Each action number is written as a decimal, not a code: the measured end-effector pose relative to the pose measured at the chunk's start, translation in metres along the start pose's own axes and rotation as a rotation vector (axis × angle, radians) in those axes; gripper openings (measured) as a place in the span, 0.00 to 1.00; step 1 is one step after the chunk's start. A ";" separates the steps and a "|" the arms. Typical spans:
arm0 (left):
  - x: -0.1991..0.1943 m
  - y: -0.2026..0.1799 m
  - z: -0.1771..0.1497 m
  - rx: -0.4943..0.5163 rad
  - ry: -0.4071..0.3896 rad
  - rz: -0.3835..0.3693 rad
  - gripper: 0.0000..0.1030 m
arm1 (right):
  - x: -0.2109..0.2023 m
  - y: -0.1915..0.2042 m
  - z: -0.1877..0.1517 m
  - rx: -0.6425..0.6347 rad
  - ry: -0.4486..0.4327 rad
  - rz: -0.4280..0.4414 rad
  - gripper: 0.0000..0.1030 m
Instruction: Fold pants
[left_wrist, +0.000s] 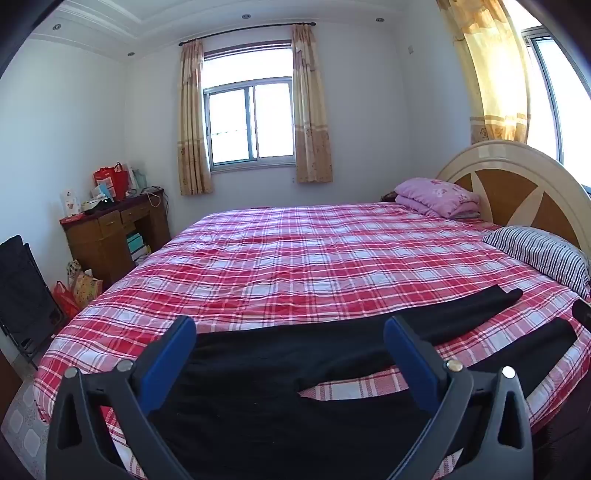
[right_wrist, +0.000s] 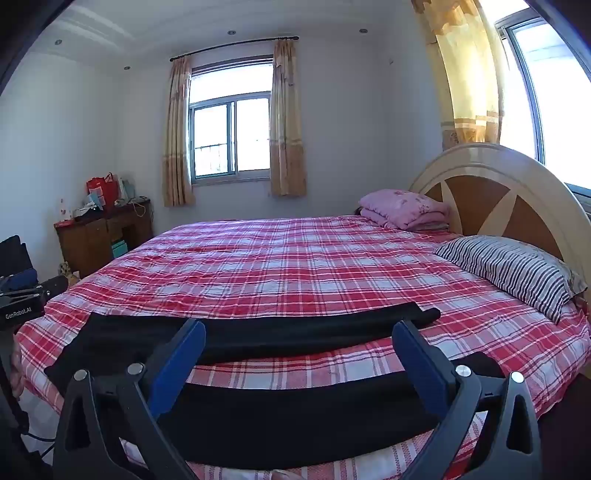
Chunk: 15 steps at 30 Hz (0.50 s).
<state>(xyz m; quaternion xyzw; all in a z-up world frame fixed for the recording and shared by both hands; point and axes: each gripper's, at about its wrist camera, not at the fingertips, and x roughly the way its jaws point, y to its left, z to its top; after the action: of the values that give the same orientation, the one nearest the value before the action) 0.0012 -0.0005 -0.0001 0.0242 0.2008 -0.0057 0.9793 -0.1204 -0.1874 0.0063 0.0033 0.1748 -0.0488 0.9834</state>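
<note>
Black pants (left_wrist: 288, 354) lie flat on the red plaid bed (left_wrist: 295, 258) along its near edge, waist to the left, two legs spread apart to the right. They also show in the right wrist view (right_wrist: 295, 336). My left gripper (left_wrist: 290, 341) is open and empty, hovering over the waist and crotch part. My right gripper (right_wrist: 299, 345) is open and empty, hovering over the two legs, with plaid sheet showing between them. The left gripper's body shows at the left edge of the right wrist view (right_wrist: 26, 299).
A striped pillow (right_wrist: 513, 273) and a folded pink quilt (right_wrist: 402, 208) lie by the round headboard (right_wrist: 491, 192) at right. A cluttered wooden desk (left_wrist: 110, 229) stands at the far left, with bags on the floor. A black rack (left_wrist: 22, 291) stands at left.
</note>
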 end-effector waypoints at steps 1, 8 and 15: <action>0.001 0.000 0.000 -0.002 0.003 -0.006 1.00 | 0.000 0.000 0.000 -0.003 0.000 -0.001 0.99; 0.008 0.001 0.001 -0.015 0.016 -0.018 1.00 | 0.003 0.000 -0.003 0.007 0.007 -0.006 0.99; 0.005 0.003 -0.003 -0.022 0.007 -0.010 1.00 | 0.010 0.000 -0.006 0.016 0.025 -0.009 0.99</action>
<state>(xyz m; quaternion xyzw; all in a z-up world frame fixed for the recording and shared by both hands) 0.0051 0.0028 -0.0046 0.0124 0.2042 -0.0084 0.9788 -0.1128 -0.1887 -0.0034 0.0110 0.1866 -0.0547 0.9808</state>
